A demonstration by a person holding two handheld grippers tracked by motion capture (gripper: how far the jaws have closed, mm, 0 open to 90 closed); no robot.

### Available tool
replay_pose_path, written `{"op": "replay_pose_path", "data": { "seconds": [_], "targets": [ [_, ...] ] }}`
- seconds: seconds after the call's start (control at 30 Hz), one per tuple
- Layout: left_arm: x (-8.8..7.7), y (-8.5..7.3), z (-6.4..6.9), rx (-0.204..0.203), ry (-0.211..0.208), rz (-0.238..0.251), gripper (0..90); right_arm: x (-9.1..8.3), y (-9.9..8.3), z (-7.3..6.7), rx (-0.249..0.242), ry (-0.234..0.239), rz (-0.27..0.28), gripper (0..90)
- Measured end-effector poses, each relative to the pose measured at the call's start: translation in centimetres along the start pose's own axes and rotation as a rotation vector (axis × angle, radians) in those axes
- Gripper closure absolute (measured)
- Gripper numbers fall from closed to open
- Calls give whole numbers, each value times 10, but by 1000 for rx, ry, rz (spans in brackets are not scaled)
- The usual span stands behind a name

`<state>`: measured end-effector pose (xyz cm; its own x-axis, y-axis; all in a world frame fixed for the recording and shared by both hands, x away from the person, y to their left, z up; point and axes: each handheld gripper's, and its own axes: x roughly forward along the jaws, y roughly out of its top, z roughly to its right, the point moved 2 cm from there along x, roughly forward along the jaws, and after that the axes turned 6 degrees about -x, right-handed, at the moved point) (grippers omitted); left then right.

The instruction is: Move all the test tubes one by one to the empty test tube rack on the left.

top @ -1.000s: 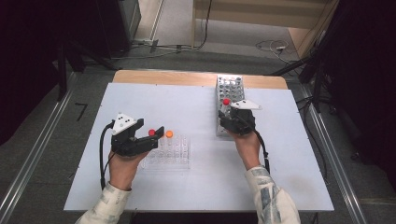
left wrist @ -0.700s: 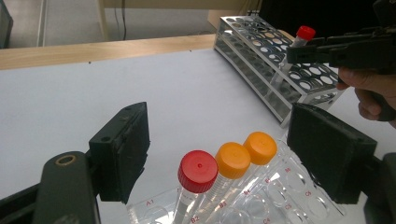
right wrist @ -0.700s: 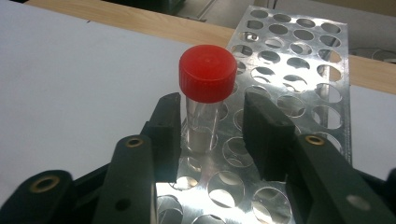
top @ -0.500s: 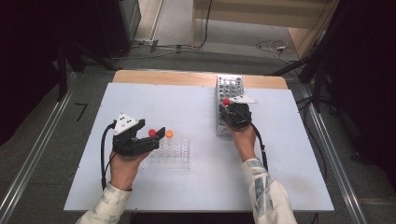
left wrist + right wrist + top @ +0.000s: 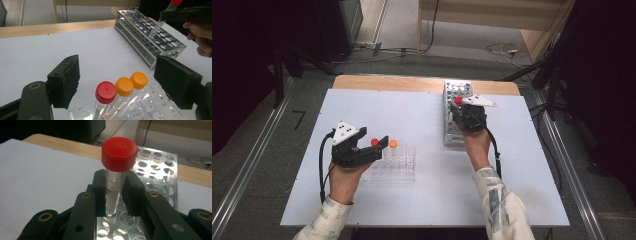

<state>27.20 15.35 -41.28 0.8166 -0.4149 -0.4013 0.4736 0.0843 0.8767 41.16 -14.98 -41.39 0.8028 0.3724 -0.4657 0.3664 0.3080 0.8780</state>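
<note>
My right gripper (image 5: 116, 192) is shut on a clear tube with a red cap (image 5: 119, 153), its jaws having just closed around the tube's body. The tube's pointed tip hangs just above the holes of the metal rack (image 5: 160, 170). From above, that gripper (image 5: 458, 107) is over the rack's (image 5: 454, 90) near half. My left gripper (image 5: 117, 72) stands open, low over a clear plastic rack (image 5: 399, 167). In that rack stand a red-capped tube (image 5: 105, 92) and two orange-capped tubes (image 5: 124, 86), between the jaws but untouched.
The white table top (image 5: 422, 125) has a wooden strip (image 5: 387, 82) along its far edge. Metal rails run down both sides of the table. Cables lie on the floor beyond. The metal rack shows many vacant holes.
The right gripper's jaws have closed on the red-capped tube and the hand has risen slightly over the metal rack. The left hand has stayed put.
</note>
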Motion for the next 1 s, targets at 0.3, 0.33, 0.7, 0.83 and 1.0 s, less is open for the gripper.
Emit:
{"op": "replay_pose_path", "data": {
  "seconds": [0.3,0.33,0.7,0.83,1.0],
  "targets": [
    [0,0,3,10,-1,-1,208,-26,9,-5,-29,33,31,711],
    [0,0,3,9,1,1,209,-28,9,-6,-36,41,28,710],
    [-4,1,12,21,-19,17,209,-52,-8,-25,-92,152,-9,710],
    [-5,1,19,28,-40,22,210,-64,-16,-37,-119,203,-9,710],
    [-7,1,30,48,-70,22,212,-79,-28,-52,-148,261,-13,710]
  ]
}}
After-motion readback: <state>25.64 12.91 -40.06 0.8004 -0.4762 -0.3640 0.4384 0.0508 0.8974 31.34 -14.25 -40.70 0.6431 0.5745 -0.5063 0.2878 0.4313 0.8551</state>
